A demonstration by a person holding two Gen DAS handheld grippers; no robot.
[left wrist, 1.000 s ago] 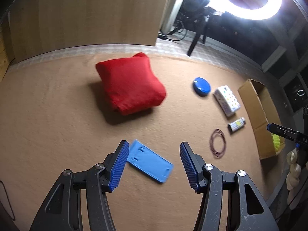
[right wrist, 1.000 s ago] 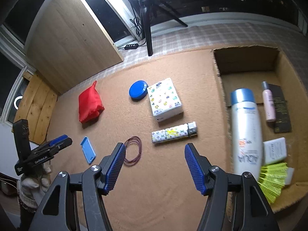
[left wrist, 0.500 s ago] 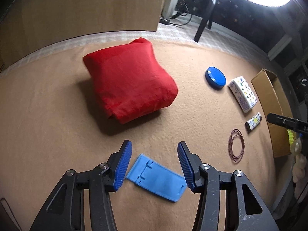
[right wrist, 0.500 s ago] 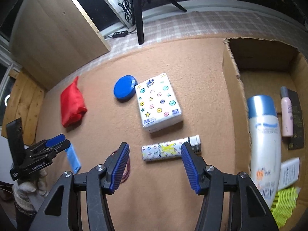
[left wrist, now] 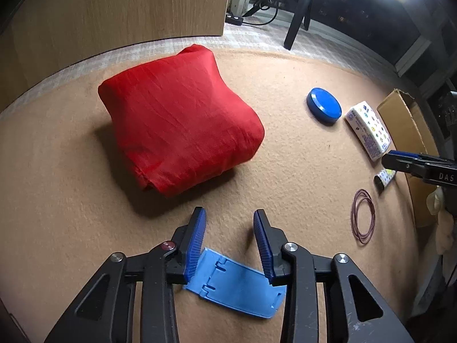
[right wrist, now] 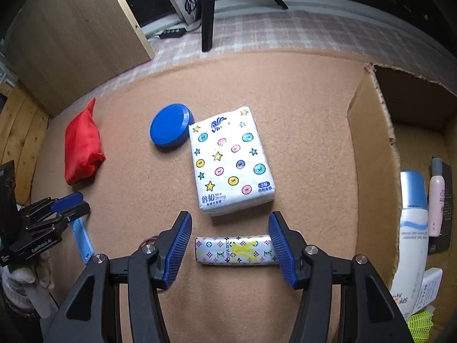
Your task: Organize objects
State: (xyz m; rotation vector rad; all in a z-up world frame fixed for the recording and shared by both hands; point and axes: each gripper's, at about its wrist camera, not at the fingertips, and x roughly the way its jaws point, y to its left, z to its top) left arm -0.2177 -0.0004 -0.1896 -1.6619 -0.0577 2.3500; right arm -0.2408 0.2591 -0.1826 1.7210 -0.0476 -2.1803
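The left gripper (left wrist: 228,243) is hovering low over the tan tabletop (left wrist: 285,91), its fingers (left wrist: 197,237) standing fairly wide on either side of a blue plastic stand (left wrist: 237,283) that is lying flat; whether the pads are touching it cannot be told. A red pouch (left wrist: 180,131) is sitting just beyond the fingertips.

The right gripper (right wrist: 230,245) is straddling a patterned tube (right wrist: 234,250) lying crosswise on the tabletop. Its fingers (right wrist: 178,243) are spread wide: the right finger is at the tube's end, perhaps touching, while the left finger is standing clear of the other end. Just ahead of the tube a tissue pack (right wrist: 230,160) is lying flat, with a blue lid (right wrist: 170,124) touching its far left corner. A loop of thin cord (left wrist: 363,214) is lying near the tube, mostly hidden behind the left finger in the right view.

To the right, a cardboard box (right wrist: 371,148) is sitting open on the tabletop, holding a sunscreen bottle (right wrist: 411,228), a pink bottle (right wrist: 436,197), a white tube (right wrist: 428,285) and something yellow-green and mesh-like (right wrist: 420,323) at its near corner.
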